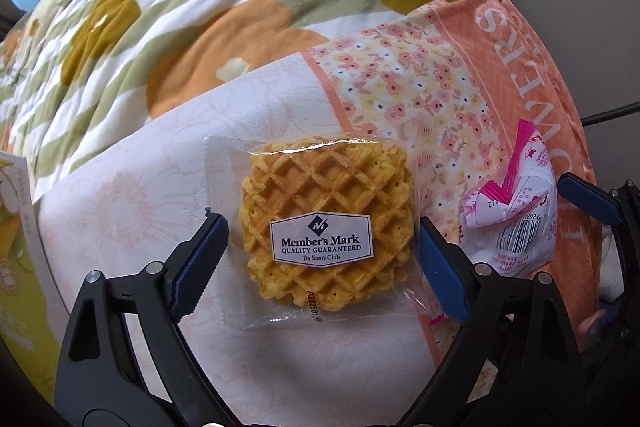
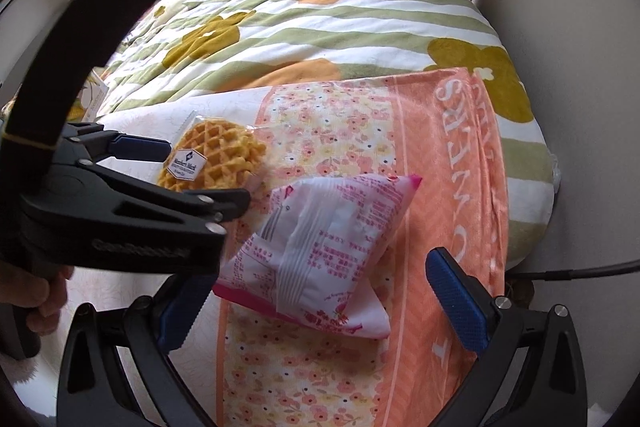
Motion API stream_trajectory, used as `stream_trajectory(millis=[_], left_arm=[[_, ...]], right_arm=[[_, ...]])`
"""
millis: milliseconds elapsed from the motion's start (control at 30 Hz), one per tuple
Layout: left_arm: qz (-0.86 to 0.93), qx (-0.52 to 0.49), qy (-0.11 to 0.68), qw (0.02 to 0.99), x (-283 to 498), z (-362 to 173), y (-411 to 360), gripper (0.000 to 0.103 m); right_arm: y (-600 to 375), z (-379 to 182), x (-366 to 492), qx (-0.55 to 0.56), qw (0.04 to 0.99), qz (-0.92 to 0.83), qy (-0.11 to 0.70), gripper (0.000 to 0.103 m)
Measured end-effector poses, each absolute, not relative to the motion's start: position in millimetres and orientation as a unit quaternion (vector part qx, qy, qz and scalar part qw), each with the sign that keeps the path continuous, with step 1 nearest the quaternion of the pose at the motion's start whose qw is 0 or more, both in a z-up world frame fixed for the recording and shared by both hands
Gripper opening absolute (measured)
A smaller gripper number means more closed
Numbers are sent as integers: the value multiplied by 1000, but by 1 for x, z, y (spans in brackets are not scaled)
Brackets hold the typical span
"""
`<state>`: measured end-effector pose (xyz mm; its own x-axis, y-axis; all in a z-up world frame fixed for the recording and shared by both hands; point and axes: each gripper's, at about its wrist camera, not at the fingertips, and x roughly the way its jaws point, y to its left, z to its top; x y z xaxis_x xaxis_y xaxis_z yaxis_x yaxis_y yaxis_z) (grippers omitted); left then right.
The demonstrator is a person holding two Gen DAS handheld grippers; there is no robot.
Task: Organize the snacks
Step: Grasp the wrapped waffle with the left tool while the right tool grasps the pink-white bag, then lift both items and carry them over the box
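Note:
A waffle in a clear Member's Mark wrapper lies flat on the pink-and-white floral towel. My left gripper is open, its blue-padded fingers on either side of the waffle, just above it. The waffle also shows in the right wrist view, with the left gripper around it. A white-and-pink snack packet lies on the towel to the waffle's right; it also shows in the left wrist view. My right gripper is open, straddling the packet's near end.
The towel lies on a striped green, orange and white flowered quilt. A green-and-white box stands at the left edge of the left wrist view. A black cable runs at the right. A curtain and light blue window are behind.

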<state>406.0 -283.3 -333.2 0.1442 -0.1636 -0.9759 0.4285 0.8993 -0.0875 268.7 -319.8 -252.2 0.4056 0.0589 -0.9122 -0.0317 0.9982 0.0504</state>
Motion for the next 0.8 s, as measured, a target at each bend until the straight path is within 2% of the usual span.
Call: stream_trajectory(millis=[100,333,400,433,500,567,633,733,800], left_arm=[[-190,114,617,755,406,-328,-275,79],[-175,106,619,758,404,-327,-253,78],[-174,101,621,758,401,-328,-247,79],[-173,98,621,758,400,-328,-246,81],[-168,86,630,753,401,-335,-241,96],[-158,79,638,749,402,-344,-236,102],[-153,88,633,754,400,-342,-238,101],[-150,86,623,763,395,-338,-237,94],[-149,76,618,768,394,-333,-235,80]], right_arm=[[-317,-252,270,3,840,28,542,103],[-309,-256,278,-9,839,34,542,102],[-307,-260,280,-4,835,35,549,91],[-307,-264,281,1,830,34,556,89],[-308,-268,282,6,825,30,564,83],[-309,-271,282,14,823,27,567,79],[-310,-271,282,14,823,23,567,76],[-311,-270,282,16,823,21,567,70],[-313,-270,282,16,824,18,566,59]])
